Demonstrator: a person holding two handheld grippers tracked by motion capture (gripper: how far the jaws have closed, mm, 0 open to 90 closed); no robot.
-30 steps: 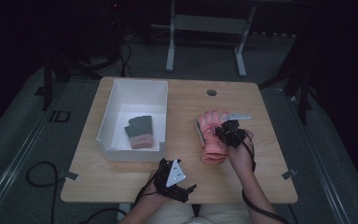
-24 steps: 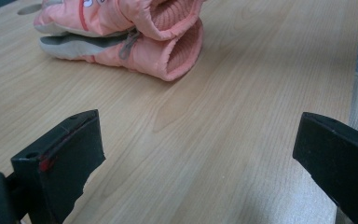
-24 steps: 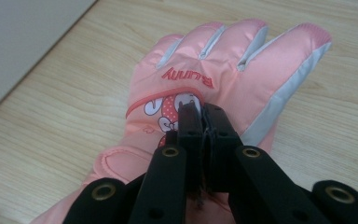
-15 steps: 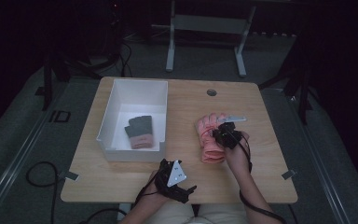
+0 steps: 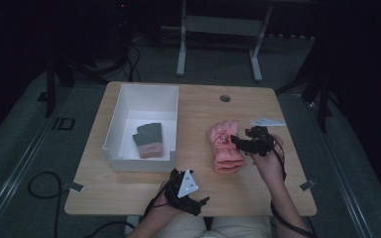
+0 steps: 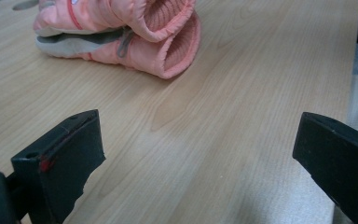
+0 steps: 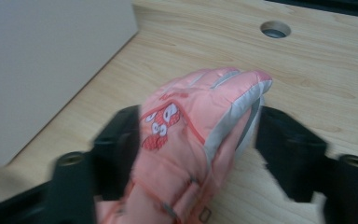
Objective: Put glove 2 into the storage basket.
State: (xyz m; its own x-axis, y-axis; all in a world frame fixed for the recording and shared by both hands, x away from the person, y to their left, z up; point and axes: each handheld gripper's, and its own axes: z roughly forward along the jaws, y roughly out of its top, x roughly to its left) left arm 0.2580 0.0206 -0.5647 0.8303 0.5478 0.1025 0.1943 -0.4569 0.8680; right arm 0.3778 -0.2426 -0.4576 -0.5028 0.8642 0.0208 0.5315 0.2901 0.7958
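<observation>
Right gripper (image 5: 234, 140): jaws have just been opening and now stand apart, one on each side of the padded pink fabric glove (image 5: 224, 146), no longer clamped as a second ago. The glove lies flat on the light wooden table (image 5: 129, 198), right of the white rectangular box (image 5: 114, 124), slightly nearer the person than before. Left gripper (image 5: 201, 204): jaws wide apart, nothing between them, unmoved at the near edge.

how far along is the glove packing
One pink-and-grey glove already lies in the white box. In hand: the pink glove lies on the table, between the right gripper jaws, which have just been opening; the pads look clear of it. Left: getting it into the box. The left gripper rests open at the near edge.
</observation>
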